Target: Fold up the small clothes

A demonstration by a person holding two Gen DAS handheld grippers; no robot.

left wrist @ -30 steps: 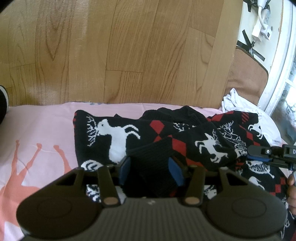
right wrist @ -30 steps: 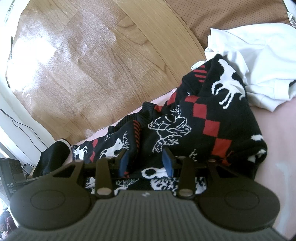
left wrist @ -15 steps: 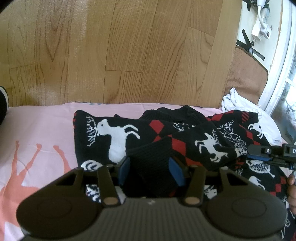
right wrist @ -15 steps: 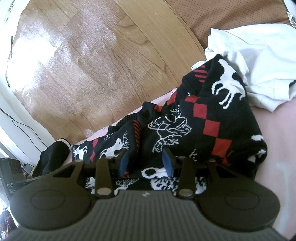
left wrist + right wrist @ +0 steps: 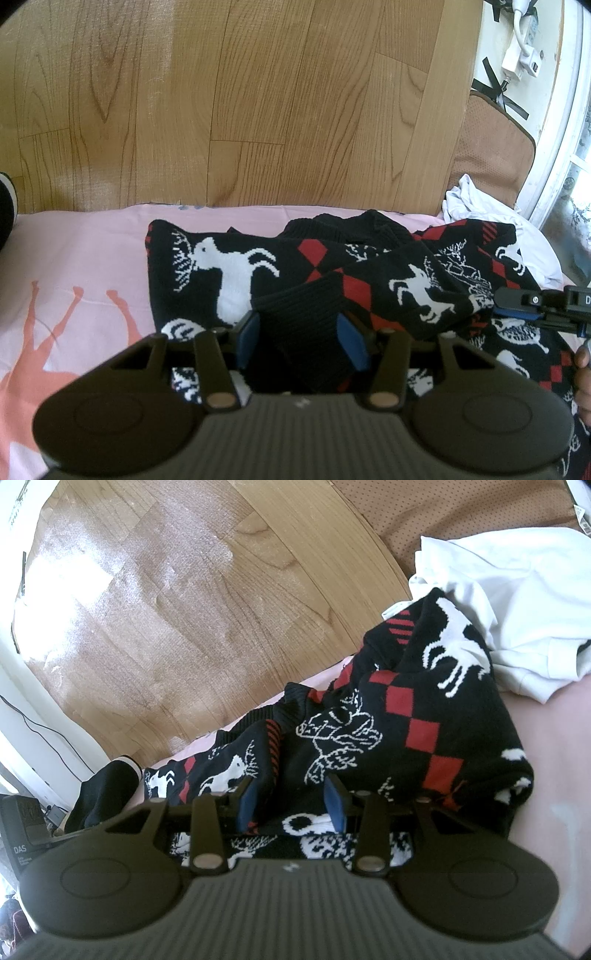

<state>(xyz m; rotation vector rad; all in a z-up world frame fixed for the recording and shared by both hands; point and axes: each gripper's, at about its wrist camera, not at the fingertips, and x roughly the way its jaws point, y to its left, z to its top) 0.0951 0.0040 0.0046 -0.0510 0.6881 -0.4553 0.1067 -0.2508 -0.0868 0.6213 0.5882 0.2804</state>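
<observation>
A black knitted sweater with white reindeer and red diamonds lies bunched on a pink sheet. My left gripper is open, its blue pads either side of the black ribbed cuff of a folded-in sleeve. My right gripper is open over the sweater, pads astride a fold of the knit. The right gripper also shows in the left wrist view at the sweater's right edge.
A white garment lies crumpled behind the sweater on the right. A wooden headboard runs along the far side. A brown cushion stands at the back right. A black item lies at the left.
</observation>
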